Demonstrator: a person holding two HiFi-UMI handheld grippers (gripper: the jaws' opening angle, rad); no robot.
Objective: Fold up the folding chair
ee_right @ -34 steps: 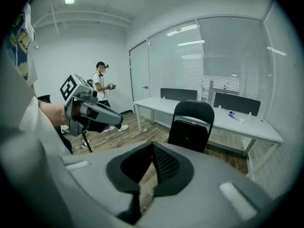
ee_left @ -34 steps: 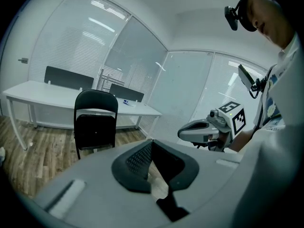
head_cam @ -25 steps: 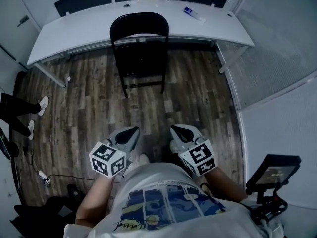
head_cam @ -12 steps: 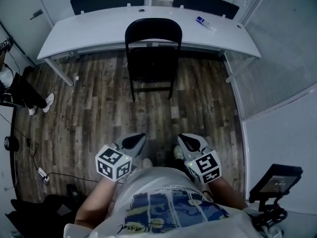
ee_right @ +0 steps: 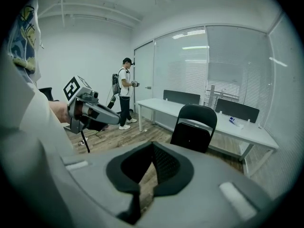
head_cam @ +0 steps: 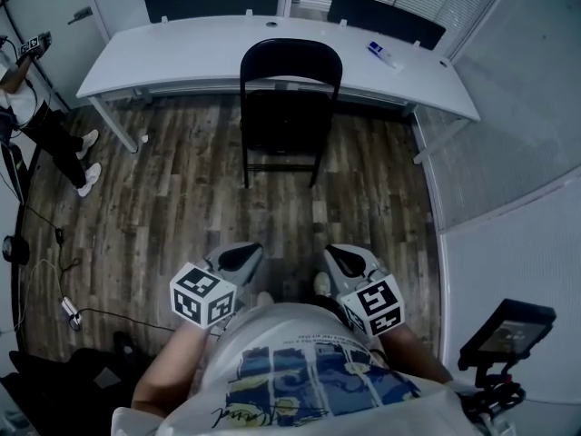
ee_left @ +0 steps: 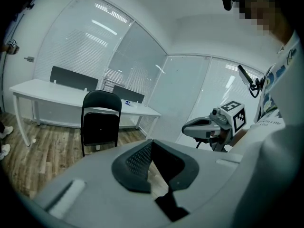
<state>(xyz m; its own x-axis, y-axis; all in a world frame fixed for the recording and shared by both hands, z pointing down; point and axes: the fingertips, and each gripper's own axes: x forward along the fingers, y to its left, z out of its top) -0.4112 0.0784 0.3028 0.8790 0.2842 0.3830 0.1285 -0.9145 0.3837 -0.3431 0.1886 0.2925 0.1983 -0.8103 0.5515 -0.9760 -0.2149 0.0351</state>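
A black folding chair stands unfolded on the wood floor, its back against the white desk. It also shows in the left gripper view as the chair and in the right gripper view as the chair. My left gripper and right gripper are held side by side close to my body, well short of the chair. Both point toward it, shut, with nothing between their jaws. Seen from its own camera, the left gripper has its pads together, as does the right gripper.
A small blue-and-white item lies on the desk's right end. A person stands at the far left by the wall. Cables trail over the floor at lower left. A glass partition runs along the right, and a small screen on a stand sits beside me.
The head view has swung, so chair and desk sit further right and lower in frame. The bystander at the left has moved up the frame. Both grippers remain shut and near my body.
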